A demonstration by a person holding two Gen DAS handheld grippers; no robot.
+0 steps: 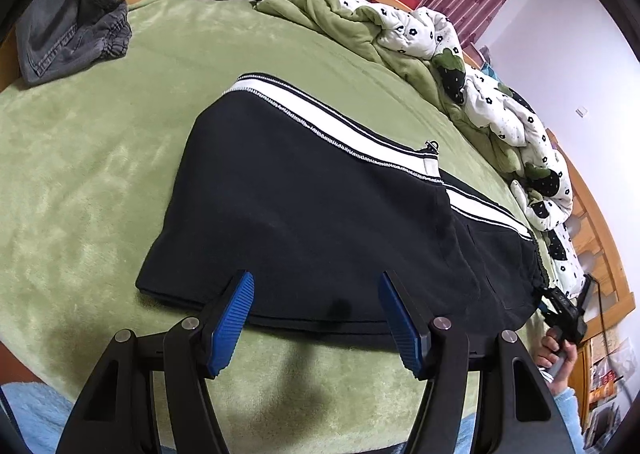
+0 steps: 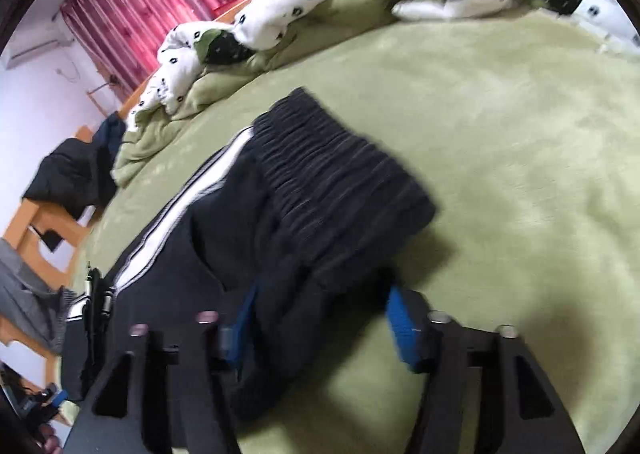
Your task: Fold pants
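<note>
Green plush bedspread (image 1: 100,181) gives you a broad, flat working surface, which is why the black pants (image 1: 312,213) are laid out across its middle instead of up by the heaped floral quilt (image 1: 420,29) at the far edge. The pants lie lengthwise along the side nearest you, legs stacked one on the other, the white side stripe (image 1: 320,117) turned away from you; that stacking suggests the lengthwise fold is done and a cross fold remains. A grey garment (image 1: 68,37) sits apart by the headboard, out of your way.

Your left gripper (image 1: 316,318) hovers at the near edge of the legs, its jaws spread moderately wide with nothing between them, the cloth just beyond its blue pads (image 1: 234,318). Your right gripper (image 2: 320,330) is at the ribbed waistband (image 2: 340,181) end. Its jaws straddle the near corner of dark cloth, but blur hides whether the pads press on it, so you cannot tell if it grips.
</note>
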